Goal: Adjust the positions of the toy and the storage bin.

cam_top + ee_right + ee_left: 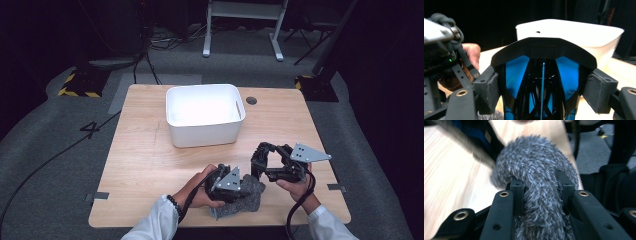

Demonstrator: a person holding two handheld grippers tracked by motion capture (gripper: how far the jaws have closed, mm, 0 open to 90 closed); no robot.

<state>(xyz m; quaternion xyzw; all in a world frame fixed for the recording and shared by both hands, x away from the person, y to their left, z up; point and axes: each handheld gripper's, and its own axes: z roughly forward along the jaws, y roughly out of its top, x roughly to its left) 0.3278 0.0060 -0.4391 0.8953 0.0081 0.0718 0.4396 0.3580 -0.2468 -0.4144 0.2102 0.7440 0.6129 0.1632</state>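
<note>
From up high I get an evenly lit counter (150, 160) under overhead light, with the room beyond it falling nearly black. The white bin (205, 115) is blown out, its inner wall losing detail. Shadows are short and soft. My left tool view is smeared by motion blur across the wood and the grey fur (536, 170). The right tool view is dim, its close foreground soft.
</note>
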